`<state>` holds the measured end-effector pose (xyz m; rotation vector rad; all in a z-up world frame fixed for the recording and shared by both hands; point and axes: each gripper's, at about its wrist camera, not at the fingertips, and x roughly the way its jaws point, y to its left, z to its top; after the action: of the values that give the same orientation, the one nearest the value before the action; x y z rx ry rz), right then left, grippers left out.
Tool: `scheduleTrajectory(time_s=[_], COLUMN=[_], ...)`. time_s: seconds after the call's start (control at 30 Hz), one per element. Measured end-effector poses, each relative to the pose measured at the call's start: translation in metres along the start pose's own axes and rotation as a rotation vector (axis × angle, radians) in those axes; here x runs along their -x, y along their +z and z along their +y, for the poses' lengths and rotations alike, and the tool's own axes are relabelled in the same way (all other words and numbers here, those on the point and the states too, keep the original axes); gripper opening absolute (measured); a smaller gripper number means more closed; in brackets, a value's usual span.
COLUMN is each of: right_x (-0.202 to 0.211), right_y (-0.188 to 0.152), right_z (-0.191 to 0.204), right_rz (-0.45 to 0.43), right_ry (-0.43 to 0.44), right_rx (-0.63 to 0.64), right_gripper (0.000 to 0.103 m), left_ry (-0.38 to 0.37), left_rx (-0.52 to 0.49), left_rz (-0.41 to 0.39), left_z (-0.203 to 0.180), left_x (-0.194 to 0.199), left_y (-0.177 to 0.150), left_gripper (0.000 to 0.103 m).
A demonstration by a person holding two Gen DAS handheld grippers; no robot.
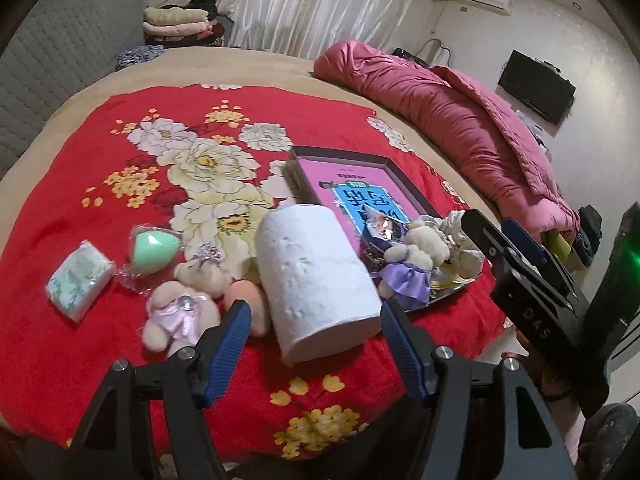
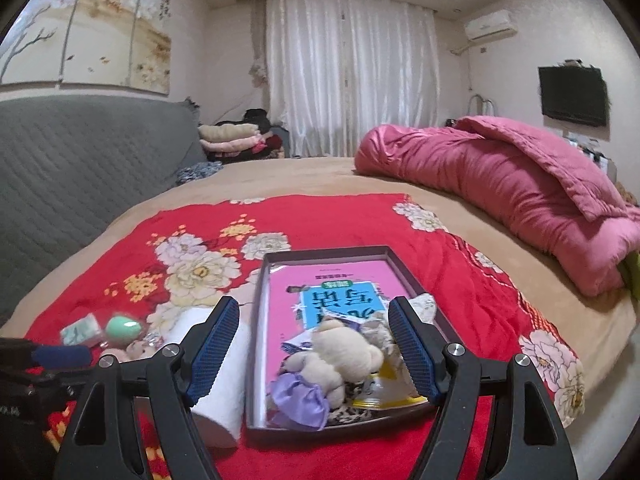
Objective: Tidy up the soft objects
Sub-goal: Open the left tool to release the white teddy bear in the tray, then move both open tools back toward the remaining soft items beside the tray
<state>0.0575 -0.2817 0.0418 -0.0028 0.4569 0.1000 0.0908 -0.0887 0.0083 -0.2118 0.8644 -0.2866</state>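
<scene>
Here, the white paper roll (image 1: 316, 280) lies on the red flowery blanket (image 1: 100, 184), just left of the dark tray (image 2: 256, 360). A small bear in a purple dress (image 2: 332, 364) sits in the tray. The left gripper (image 1: 316, 340) is spread wide near the roll, holding nothing. The right gripper (image 2: 312, 344) is spread wide too.
</scene>
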Motion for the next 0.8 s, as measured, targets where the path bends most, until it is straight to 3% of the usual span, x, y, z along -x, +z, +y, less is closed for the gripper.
scheduleTrajectory(time_s=[0.53,0.8], right_x=[0.01,0.008], right_y=[-0.005,-0.013], right_z=[0.075,0.101], right_rz=[0.063,0.081], right_ry=[0.181,0.219], right_rx=[0.155,0.234], right_gripper=[0.078,0.078], left_ry=[0.116,0.095], left_rx=[0.152,0.177], left_rz=[-0.024,0.024], left_z=[0.091,0.108], left_x=[0.023,0.008], left_y=[-0.003,-0.013], left_gripper=[0.067,0.067])
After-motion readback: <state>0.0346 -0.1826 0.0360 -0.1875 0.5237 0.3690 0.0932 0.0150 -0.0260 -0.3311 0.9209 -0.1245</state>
